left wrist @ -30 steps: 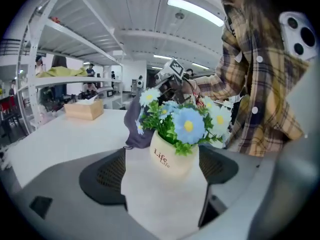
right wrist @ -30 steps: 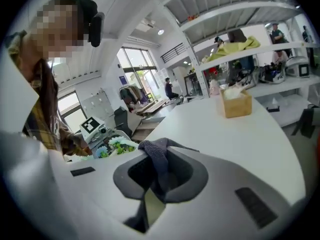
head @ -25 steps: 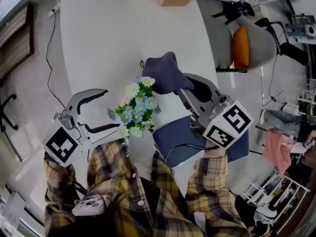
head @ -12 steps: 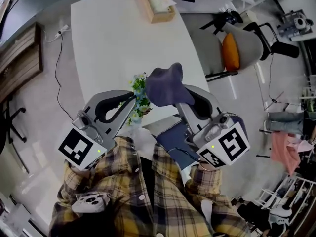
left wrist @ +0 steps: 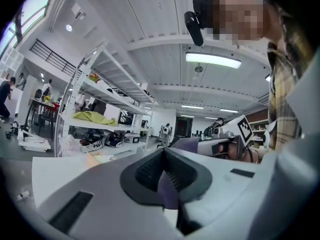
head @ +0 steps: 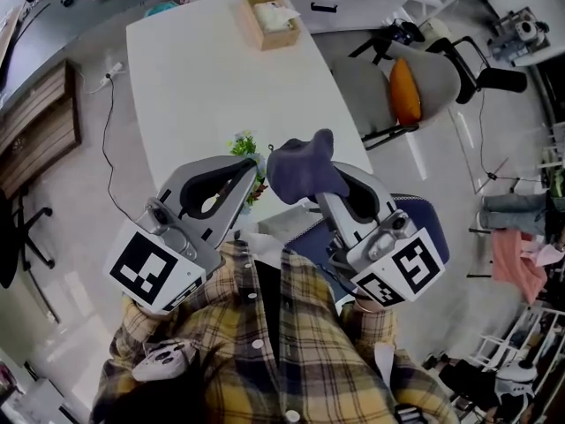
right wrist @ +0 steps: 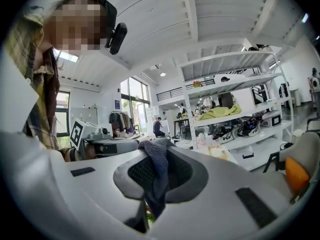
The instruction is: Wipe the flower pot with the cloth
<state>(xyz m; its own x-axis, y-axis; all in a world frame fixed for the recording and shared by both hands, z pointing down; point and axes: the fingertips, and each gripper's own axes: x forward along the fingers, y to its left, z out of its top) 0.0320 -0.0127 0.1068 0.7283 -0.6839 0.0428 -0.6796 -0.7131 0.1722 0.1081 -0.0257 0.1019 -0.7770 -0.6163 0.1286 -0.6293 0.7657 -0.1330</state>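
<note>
The flower pot's plant (head: 244,145), green with small pale blue flowers, stands on the white table (head: 194,69); the pot itself is hidden behind my left gripper. My left gripper (head: 254,164) is raised beside the plant. Its jaws have just been closing and are now shut with nothing visibly pinched. In the left gripper view (left wrist: 164,153) purple shows through the gap between the jaws. My right gripper (head: 320,173) is shut on the purple cloth (head: 300,168), which bunches over its tips right of the plant. The cloth (right wrist: 157,171) hangs between the pads in the right gripper view, above green leaves (right wrist: 148,217).
A wooden box (head: 269,20) sits at the table's far end. A grey chair with an orange cushion (head: 404,91) stands to the right, and a navy seat (head: 311,246) is just below my grippers. A cable (head: 110,140) trails on the floor at the left.
Both grippers have risen and the table looks farther away. My left gripper went from wide open beside the flowers to shut. The right gripper kept hold of the cloth.
</note>
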